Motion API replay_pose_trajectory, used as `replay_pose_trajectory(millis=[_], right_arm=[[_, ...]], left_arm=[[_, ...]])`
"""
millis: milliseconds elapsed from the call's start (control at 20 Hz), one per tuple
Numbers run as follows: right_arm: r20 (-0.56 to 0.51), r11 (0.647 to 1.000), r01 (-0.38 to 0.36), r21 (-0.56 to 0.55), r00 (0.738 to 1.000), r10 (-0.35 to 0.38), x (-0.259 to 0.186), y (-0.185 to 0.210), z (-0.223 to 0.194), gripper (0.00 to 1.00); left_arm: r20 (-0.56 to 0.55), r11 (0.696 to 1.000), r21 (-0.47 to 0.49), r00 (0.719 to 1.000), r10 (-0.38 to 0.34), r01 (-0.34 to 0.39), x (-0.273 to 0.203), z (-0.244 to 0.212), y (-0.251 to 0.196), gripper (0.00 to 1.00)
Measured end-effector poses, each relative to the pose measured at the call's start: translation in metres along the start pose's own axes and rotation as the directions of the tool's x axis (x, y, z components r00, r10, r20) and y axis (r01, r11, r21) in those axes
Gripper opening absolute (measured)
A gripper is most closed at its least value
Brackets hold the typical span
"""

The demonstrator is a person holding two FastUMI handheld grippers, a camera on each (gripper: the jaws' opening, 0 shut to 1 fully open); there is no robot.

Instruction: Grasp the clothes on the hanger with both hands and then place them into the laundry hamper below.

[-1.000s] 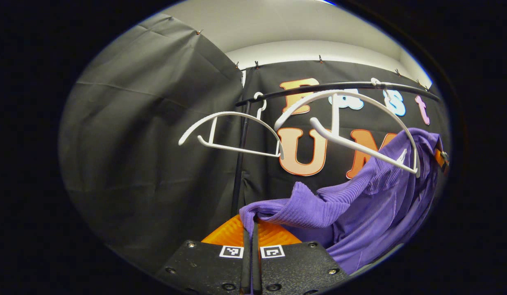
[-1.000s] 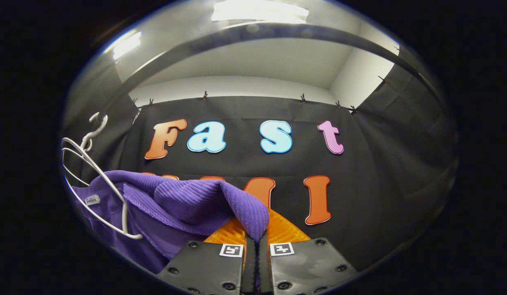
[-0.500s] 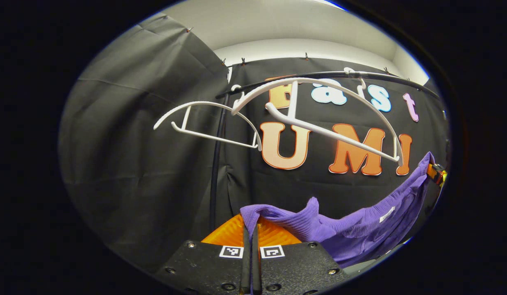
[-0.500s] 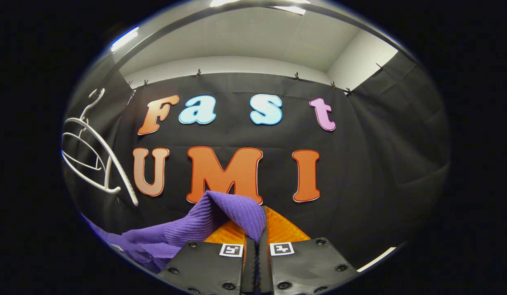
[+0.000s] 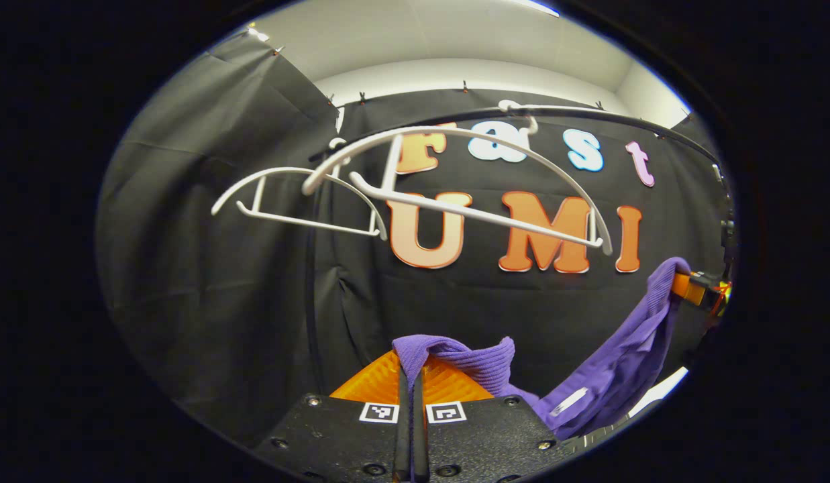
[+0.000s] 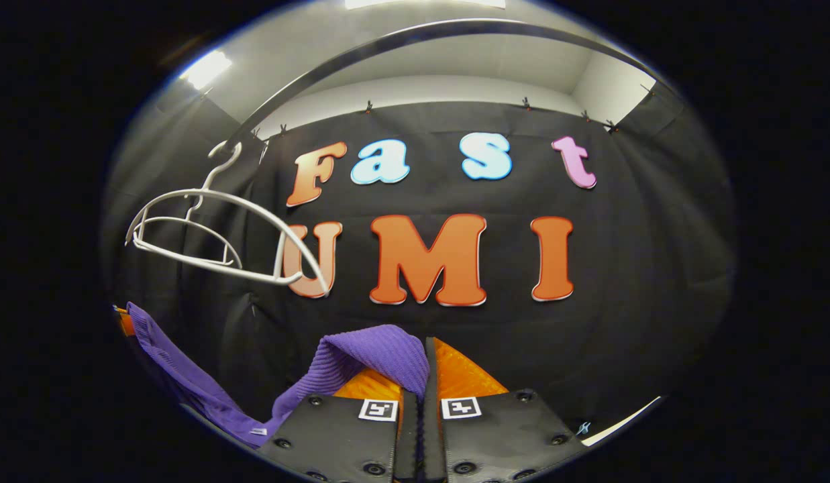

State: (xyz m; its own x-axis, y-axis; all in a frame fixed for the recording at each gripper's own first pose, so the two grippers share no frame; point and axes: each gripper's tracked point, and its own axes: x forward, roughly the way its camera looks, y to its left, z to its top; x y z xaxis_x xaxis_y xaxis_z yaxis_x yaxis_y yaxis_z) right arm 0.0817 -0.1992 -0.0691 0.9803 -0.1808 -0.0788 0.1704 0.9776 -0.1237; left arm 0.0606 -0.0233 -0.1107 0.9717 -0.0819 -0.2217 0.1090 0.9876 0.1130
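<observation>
A purple ribbed garment (image 5: 609,376) hangs slack between my two grippers, below the rail. My left gripper (image 5: 409,376) is shut on one edge of it, with cloth folded over the fingertips. My right gripper (image 6: 423,376) is shut on the garment's (image 6: 368,359) other edge. In the left gripper view the right gripper (image 5: 700,290) shows far right, pinching the cloth. In the right gripper view the other gripper's tip (image 6: 124,322) peeks at the left edge, cloth trailing from it. Two bare white hangers (image 5: 468,181) hang from the black rail (image 5: 589,115).
The white hangers (image 6: 213,235) hang on the black rail (image 6: 415,37) up and left in the right gripper view. A black upright pole (image 5: 312,282) stands behind the hangers. A pale strip (image 6: 619,424) shows low at the right.
Both grippers came down and away from the hangers with the garment; it slid off the hanger and now sags lower between them. The hangers sit higher in both views.
</observation>
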Motion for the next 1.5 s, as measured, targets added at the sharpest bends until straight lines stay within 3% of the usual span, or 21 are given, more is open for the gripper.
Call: replay_pose_trajectory(millis=[150, 300, 400, 500, 650, 700, 800, 850, 950, 1050, 1100, 1250, 1300, 1500], right_arm=[[-0.126, 0.992, -0.083, 0.09, 0.988, 0.094, -0.019, 0.048, -0.054, 0.11], [-0.26, 0.987, -0.081, 0.138, 0.959, 0.115, -0.031, 0.074, -0.118, 0.11], [-0.387, 0.973, -0.069, 0.22, 0.91, 0.151, -0.039, 0.095, -0.165, 0.11], [-0.479, 0.974, -0.036, 0.224, 0.866, 0.142, -0.048, 0.095, -0.21, 0.11], [-0.565, 0.977, -0.055, 0.206, 0.808, 0.164, -0.067, 0.103, -0.24, 0.11], [-0.586, 0.978, -0.07, 0.195, 0.792, 0.173, -0.07, 0.104, -0.248, 0.11], [-0.609, 0.976, -0.075, 0.203, 0.771, 0.186, -0.067, 0.103, -0.256, 0.11], [-0.624, 0.977, -0.076, 0.199, 0.759, 0.186, -0.068, 0.103, -0.261, 0.05], [-0.641, 0.979, -0.058, 0.197, 0.748, 0.174, -0.066, 0.1, -0.267, 0.12], [-0.66, 0.979, -0.041, 0.198, 0.733, 0.164, -0.069, 0.095, -0.274, 0.14], [-0.676, 0.979, -0.036, 0.203, 0.718, 0.166, -0.072, 0.094, -0.28, 0.2], [-0.704, 0.978, -0.029, 0.209, 0.69, 0.17, -0.076, 0.094, -0.29, 0.68], [-0.699, 0.978, -0.029, 0.208, 0.695, 0.169, -0.074, 0.093, -0.288, 0.84], [-0.695, 0.982, -0.061, 0.182, 0.698, 0.172, -0.08, 0.096, -0.283, 0.96]], left_arm=[[-0.119, 0.988, -0.124, 0.987, -0.11, 0.096, -0.011, -0.057, -0.051, 0.02], [-0.263, 0.974, -0.202, 0.952, -0.157, 0.105, -0.022, -0.115, -0.077, 0.04], [-0.358, 0.965, -0.248, 0.917, -0.177, 0.089, -0.029, -0.151, -0.087, 0.05], [-0.434, 0.961, -0.265, 0.881, -0.187, 0.074, -0.036, -0.178, -0.094, 0.02], [-0.502, 0.974, -0.201, 0.843, -0.191, 0.101, -0.041, -0.207, -0.108, 0.07], [-0.518, 0.976, -0.192, 0.833, -0.193, 0.107, -0.041, -0.213, -0.11, 0.03], [-0.538, 0.973, -0.202, 0.818, -0.205, 0.111, -0.036, -0.221, -0.119, 0.02], [-0.55, 0.971, -0.212, 0.807, -0.214, 0.113, -0.034, -0.222, -0.122, 0.02], [-0.561, 0.965, -0.235, 0.795, -0.232, 0.117, -0.038, -0.224, -0.125, 0.05], [-0.566, 0.969, -0.224, 0.796, -0.214, 0.101, -0.038, -0.226, -0.12, 0.1], [-0.573, 0.975, -0.206, 0.798, -0.186, 0.079, -0.038, -0.229, -0.115, 0.09], [-0.622, 0.983, -0.177, 0.77, -0.143, 0.04, -0.046, -0.245, -0.105, 0.77], [-0.619, 0.983, -0.184, 0.773, -0.139, 0.03, -0.047, -0.244, -0.104, 0.89], [-0.597, 0.978, -0.205, 0.788, -0.148, 0.029, -0.042, -0.234, -0.107, 0.94]])
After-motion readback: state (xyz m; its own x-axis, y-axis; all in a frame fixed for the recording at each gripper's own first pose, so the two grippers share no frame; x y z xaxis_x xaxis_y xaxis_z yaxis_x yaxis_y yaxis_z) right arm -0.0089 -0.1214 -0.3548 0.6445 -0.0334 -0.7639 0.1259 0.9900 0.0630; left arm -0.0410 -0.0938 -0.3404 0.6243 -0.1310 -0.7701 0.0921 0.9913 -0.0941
